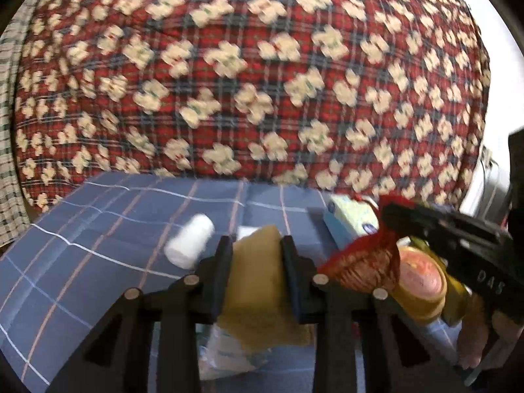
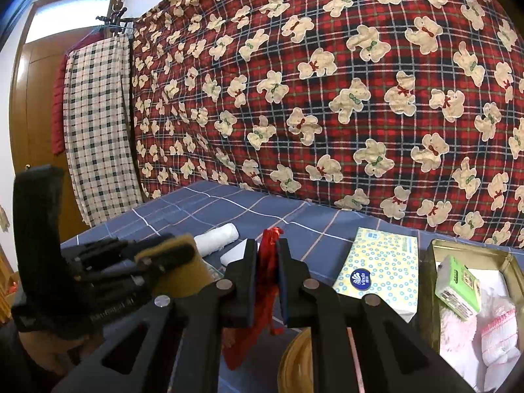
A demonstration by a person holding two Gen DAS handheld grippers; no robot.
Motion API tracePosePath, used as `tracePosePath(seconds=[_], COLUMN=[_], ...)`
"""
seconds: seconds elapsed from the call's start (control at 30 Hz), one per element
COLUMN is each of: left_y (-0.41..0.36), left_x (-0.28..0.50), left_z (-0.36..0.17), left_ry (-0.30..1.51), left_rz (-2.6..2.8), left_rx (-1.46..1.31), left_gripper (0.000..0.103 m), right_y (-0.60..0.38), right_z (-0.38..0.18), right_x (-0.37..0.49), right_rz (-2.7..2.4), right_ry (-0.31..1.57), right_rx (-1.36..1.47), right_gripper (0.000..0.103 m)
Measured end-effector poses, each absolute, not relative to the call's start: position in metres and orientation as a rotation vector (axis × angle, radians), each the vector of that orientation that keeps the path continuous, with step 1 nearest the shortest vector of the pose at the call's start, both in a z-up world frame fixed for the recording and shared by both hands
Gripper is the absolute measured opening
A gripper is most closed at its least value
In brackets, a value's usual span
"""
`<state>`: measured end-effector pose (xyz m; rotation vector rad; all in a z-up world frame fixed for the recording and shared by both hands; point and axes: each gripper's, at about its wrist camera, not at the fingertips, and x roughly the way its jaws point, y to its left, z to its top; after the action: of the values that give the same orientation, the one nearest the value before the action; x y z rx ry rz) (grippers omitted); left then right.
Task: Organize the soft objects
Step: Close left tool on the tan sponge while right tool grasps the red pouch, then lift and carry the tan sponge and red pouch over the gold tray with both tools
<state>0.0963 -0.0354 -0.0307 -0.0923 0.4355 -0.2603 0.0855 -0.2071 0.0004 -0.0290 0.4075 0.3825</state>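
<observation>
My left gripper (image 1: 256,245) is shut on a mustard-yellow cloth (image 1: 258,294) and holds it above the blue checked table cover (image 1: 98,229). It also shows in the right wrist view (image 2: 170,255) at the left, with the cloth (image 2: 183,271) between its fingers. My right gripper (image 2: 267,245) is shut on a red fabric pouch (image 2: 267,281) that hangs down between the pads. In the left wrist view that pouch (image 1: 363,258) hangs at the right under the right gripper (image 1: 389,213).
A white rolled cloth (image 1: 190,240) (image 2: 217,237) lies on the table. A yellow tissue pack (image 2: 380,268) lies beside an open metal tin (image 2: 435,294) holding a green packet (image 2: 458,286) and pink-white soft items. A red teddy-bear quilt (image 2: 327,98) hangs behind.
</observation>
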Motion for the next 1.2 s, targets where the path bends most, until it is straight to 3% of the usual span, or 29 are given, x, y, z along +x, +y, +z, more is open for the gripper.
tracePosePath(seconds=[1.2], left_y=[-0.038], left_x=[0.084], left_z=[-0.025], left_ry=[0.324], left_rz=[-0.139], left_rx=[-0.035], left_gripper=[0.029], right_y=[-0.195], right_z=[0.007], right_x=[0.063], right_rz=[0.422], right_ry=[0.264], right_rx=[-0.080], right_gripper=[0.013])
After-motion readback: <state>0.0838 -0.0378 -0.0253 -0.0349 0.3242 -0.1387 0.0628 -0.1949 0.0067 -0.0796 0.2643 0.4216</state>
